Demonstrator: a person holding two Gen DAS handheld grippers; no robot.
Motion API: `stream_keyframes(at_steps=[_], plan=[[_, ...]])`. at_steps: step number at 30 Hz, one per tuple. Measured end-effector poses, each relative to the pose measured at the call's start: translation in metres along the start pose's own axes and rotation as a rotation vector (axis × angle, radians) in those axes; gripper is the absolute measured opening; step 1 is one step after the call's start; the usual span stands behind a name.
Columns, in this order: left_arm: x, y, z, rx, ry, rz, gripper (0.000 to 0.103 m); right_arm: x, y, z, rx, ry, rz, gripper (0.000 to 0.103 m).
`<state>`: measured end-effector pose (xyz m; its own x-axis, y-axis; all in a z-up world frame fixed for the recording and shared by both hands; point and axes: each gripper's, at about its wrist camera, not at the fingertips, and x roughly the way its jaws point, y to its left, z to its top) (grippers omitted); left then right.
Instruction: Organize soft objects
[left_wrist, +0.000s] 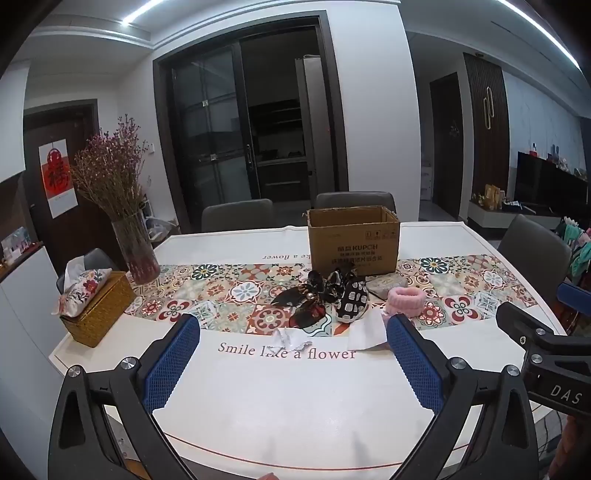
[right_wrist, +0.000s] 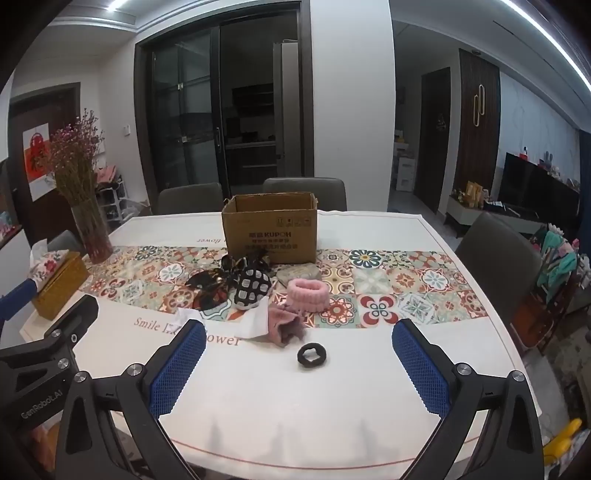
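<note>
Left wrist view: the left gripper (left_wrist: 291, 349) is spread wide over the white table (left_wrist: 295, 424), gripping nothing; the right gripper (right_wrist: 299, 354) is equally wide and empty. At 12 o'clock stands an open cardboard box (right_wrist: 271, 230), with patterned fabric pieces (right_wrist: 242, 284), a fluffy pink band (right_wrist: 308, 291) and a black ring scrunchie (right_wrist: 311, 355) in front of it.

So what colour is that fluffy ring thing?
Pink. The fluffy ring shows best in the right wrist view.
</note>
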<state>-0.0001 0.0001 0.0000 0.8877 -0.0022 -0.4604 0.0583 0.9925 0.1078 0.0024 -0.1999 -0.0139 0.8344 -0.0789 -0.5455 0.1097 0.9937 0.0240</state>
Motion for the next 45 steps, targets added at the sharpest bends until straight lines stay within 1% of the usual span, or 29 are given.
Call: stream_keyframes(at_steps=[17, 22, 45], plan=[[-0.0017, 0.0034, -0.0007, -0.007, 0.001, -0.009, 0.103, -0.0062, 0.0032, -0.0019, -0.001, -0.003, 0.000, 0.102], [-0.0033, 0.0037, -0.0008, -0.009, -0.004, -0.009, 0.103, -0.0054, 0.0034, 0.0069, -0.007, -0.006, 0.001, 0.102], [-0.0042, 0.0038, 0.0038, -0.008, -0.009, -0.013, 0.103, -0.0066, 0.0051, 0.0034, -0.009, -0.019, -0.004, 0.102]])
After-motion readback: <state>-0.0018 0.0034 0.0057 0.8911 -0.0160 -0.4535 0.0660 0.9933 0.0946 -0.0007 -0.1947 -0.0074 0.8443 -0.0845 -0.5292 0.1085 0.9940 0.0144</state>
